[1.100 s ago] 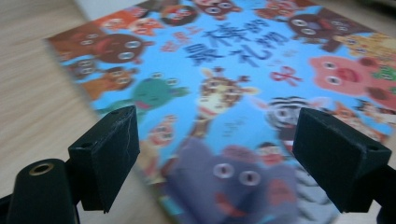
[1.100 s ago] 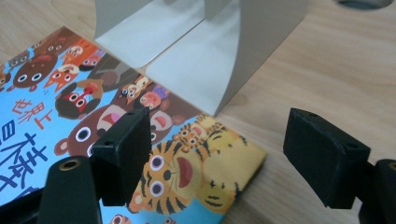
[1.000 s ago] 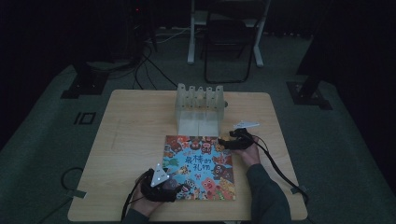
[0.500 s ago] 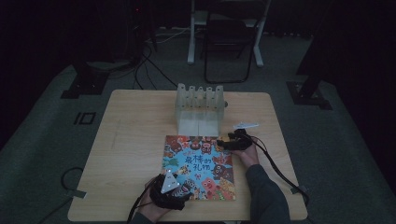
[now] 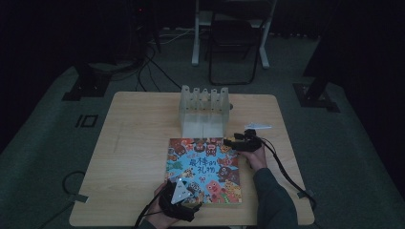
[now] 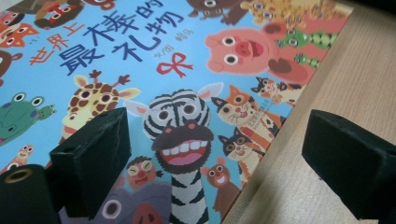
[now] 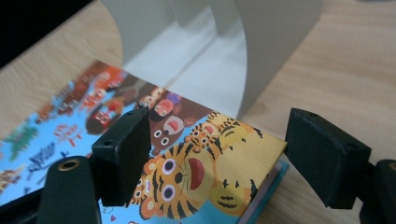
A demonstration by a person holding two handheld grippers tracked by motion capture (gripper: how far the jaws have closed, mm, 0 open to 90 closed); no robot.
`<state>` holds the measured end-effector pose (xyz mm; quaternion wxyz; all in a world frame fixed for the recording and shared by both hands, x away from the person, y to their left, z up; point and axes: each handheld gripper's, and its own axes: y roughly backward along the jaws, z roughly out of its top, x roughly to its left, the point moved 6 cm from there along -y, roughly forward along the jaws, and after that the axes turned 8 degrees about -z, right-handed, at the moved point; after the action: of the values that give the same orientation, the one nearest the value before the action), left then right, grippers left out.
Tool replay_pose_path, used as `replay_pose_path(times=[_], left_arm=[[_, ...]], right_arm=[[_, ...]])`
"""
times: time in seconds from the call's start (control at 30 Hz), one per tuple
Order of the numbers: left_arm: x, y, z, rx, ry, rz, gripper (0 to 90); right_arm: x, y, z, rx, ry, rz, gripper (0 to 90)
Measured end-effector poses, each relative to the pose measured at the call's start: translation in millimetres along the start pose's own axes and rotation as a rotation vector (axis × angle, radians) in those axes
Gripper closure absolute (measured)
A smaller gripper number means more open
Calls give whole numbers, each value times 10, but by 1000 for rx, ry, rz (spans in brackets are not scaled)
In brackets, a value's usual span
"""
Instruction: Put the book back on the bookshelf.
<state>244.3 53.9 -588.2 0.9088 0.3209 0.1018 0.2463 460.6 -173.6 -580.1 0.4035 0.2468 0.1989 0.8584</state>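
Hovering wide open, your left gripper [image 5: 184, 193] has just spread over the book's [image 5: 205, 167] near corner; the right gripper [image 5: 237, 141] gapes astride the far corner by the rack [image 5: 203, 112]. Lift unevenly and it could slip.

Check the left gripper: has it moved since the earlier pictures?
Yes. The left gripper has slid rightward along the table's near edge, onto the book's lower-left corner, jaws just opening.
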Motion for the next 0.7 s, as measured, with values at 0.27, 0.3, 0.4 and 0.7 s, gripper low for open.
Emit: replay_pose_path(times=[0.27, 0.3, 0.4, 0.7], left_arm=[[-62, -44, 73, -2, -37, 43, 12], [-64, -55, 83, 0, -39, 43, 12], [-63, -92, 109, -5, -44, 54, 12], [-53, -188, 183, -7, -57, 99, 13]], right_arm=[[103, 150, 202, -42, 29, 18, 228], [114, 166, 224, -47, 32, 20, 228], [150, 207, 282, -61, 30, 28, 228], [259, 314, 375, -84, 39, 54, 229]])
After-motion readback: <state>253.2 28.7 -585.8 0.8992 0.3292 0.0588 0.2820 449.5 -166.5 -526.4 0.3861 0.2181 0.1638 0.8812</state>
